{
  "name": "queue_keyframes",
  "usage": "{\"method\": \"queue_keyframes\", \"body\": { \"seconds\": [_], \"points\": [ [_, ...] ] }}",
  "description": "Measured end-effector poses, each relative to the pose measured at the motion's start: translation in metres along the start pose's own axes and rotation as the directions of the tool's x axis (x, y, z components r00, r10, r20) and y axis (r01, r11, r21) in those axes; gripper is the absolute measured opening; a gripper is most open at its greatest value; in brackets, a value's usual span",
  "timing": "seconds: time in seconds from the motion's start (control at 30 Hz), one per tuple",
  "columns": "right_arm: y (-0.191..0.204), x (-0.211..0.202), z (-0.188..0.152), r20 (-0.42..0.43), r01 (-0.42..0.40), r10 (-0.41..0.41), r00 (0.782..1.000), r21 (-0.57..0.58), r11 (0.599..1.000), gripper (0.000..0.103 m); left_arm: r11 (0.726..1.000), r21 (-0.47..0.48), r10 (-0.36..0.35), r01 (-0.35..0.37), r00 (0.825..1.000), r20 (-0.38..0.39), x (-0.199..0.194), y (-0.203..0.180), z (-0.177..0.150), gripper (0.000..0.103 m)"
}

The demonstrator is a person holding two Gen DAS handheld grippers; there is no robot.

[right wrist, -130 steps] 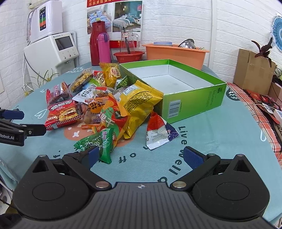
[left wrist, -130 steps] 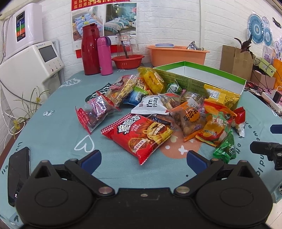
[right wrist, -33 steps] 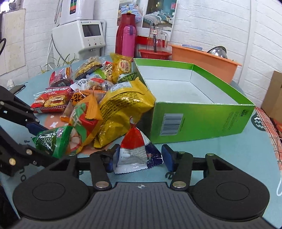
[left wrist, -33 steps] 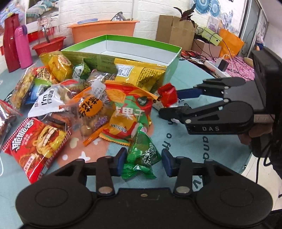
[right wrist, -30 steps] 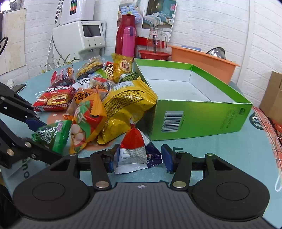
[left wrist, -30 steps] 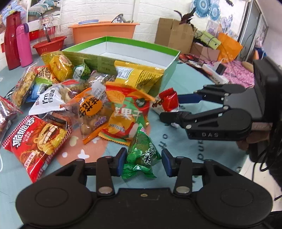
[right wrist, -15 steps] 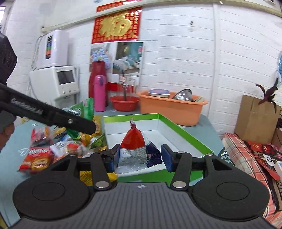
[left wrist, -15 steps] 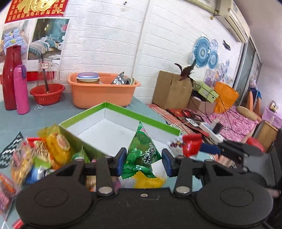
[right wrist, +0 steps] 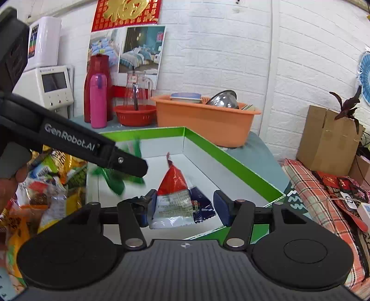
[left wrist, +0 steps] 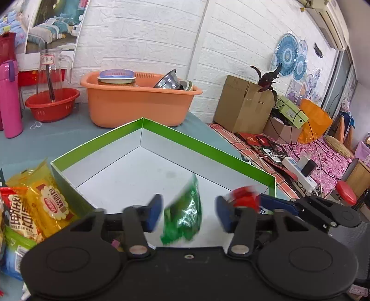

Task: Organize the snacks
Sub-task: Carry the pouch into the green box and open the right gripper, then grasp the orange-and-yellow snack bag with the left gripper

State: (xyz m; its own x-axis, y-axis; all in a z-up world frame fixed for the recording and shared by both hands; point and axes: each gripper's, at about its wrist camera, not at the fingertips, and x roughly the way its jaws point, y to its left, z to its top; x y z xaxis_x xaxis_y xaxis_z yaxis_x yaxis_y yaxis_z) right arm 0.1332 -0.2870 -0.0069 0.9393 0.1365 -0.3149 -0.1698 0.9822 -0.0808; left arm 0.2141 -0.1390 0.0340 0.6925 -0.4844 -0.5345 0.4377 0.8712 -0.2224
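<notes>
While both jaws are opening above the green box (left wrist: 208, 150), the left hand-held gripper (left wrist: 188, 214) frees the green packet (left wrist: 185, 213), and the right hand-held gripper (right wrist: 182, 208), tilted slightly downward, loosens around the red packet (right wrist: 175, 199).

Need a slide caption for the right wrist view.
Right claw opening, red-and-white snack packet between its fingers above the green box.

A white-painted brick wall (left wrist: 148, 34) runs behind a table covered in a teal cloth (left wrist: 57, 136). A bedroom poster (right wrist: 138, 48) and a red banner with gold characters (right wrist: 126, 10) hang on the wall, beside a white appliance with a small screen (right wrist: 54, 84). Blue paper fans (left wrist: 290, 54) decorate the wall to the right, below an air conditioner (left wrist: 328, 17). A cardboard box (left wrist: 242, 104) sits near a dark-leaved plant (left wrist: 266, 77). The light is bright and even.
</notes>
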Motion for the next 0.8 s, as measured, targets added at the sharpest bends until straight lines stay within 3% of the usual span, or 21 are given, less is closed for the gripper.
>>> {"method": "queue_keyframes", "body": {
  "seconds": [0.03, 0.2, 0.37, 0.47, 0.63, 0.8],
  "points": [
    [0.002, 0.001, -0.001, -0.011, -0.003, 0.003, 1.000, -0.007, 1.000, 0.103, 1.000, 0.002, 0.006, -0.006, 1.000, 0.006, -0.001, 0.000, -0.002, 0.103],
    [-0.001, -0.020, 0.003, 0.024, -0.002, 0.001, 1.000, 0.018, 1.000, 0.103, 1.000, 0.007, 0.014, -0.015, 0.998, 0.066, -0.030, -0.001, -0.004, 0.103],
    [0.001, -0.073, 0.018, 0.155, -0.008, -0.004, 0.988, 0.075, 0.997, 0.103, 0.999, -0.002, 0.044, -0.044, 0.990, 0.134, -0.084, -0.007, -0.006, 0.103],
    [0.012, -0.099, 0.016, 0.186, -0.045, 0.032, 0.982, 0.068, 0.997, 0.103, 0.997, -0.015, 0.075, -0.074, 0.985, 0.154, -0.115, -0.006, -0.020, 0.103],
    [0.036, -0.117, -0.003, 0.159, -0.121, 0.111, 0.981, 0.054, 0.991, 0.103, 0.989, -0.070, 0.135, -0.127, 0.981, 0.138, -0.153, 0.004, -0.061, 0.103],
    [0.057, -0.114, -0.027, 0.074, -0.191, 0.183, 0.980, 0.123, 0.974, 0.103, 0.977, -0.116, 0.190, -0.179, 0.978, 0.091, -0.176, 0.017, -0.102, 0.103]
  ]
}}
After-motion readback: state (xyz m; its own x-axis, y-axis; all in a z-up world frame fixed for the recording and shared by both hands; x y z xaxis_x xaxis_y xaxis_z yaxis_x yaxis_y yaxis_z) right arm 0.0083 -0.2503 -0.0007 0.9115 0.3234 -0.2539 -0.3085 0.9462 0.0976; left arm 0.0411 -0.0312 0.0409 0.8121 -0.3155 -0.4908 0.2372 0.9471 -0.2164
